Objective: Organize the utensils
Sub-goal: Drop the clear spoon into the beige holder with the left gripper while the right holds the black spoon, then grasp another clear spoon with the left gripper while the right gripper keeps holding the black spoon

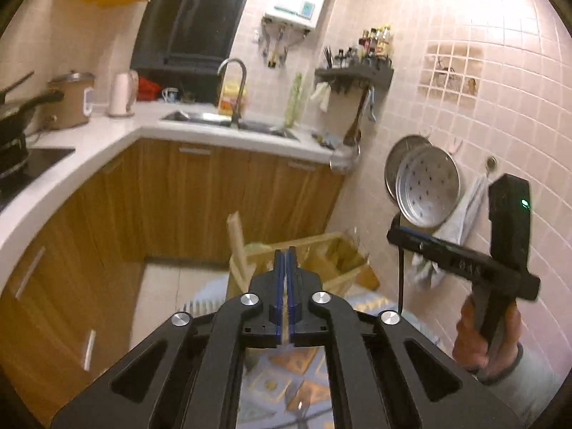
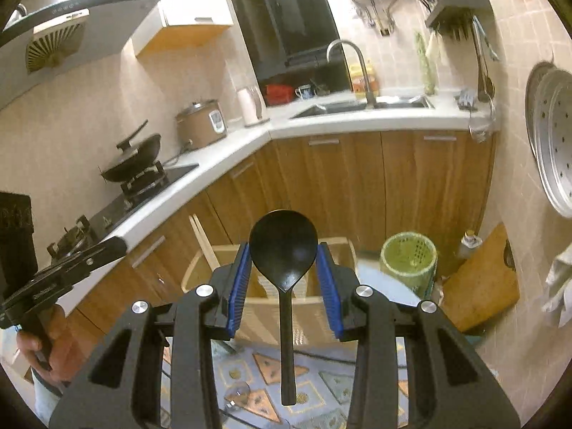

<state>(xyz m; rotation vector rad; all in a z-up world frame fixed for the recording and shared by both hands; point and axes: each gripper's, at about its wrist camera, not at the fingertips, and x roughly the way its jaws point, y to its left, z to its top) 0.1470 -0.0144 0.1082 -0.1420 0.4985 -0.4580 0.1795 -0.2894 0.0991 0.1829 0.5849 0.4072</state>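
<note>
In the right wrist view my right gripper [image 2: 282, 261] holds a black spoon [image 2: 284, 250] by its bowl between the blue pads [image 2: 239, 279], handle hanging down, above a wooden utensil box [image 2: 279, 307]. In the left wrist view my left gripper [image 1: 285, 261] is shut on a thin wooden stick, likely chopsticks [image 1: 238, 246], whose end sticks up to the left, over the same wooden box [image 1: 321, 261]. The right gripper's body also shows at the right of the left wrist view [image 1: 464, 261]. The left gripper's body shows at the left of the right wrist view [image 2: 64, 271].
A patterned cloth [image 2: 264, 371] lies under the box, with a metal utensil [image 2: 236, 393] on it. A green basket [image 2: 409, 261] and a wooden board [image 2: 482, 282] stand to the right. A white counter [image 2: 250, 139] with sink and stove runs behind. Steamer trays [image 1: 425, 186] hang on the wall.
</note>
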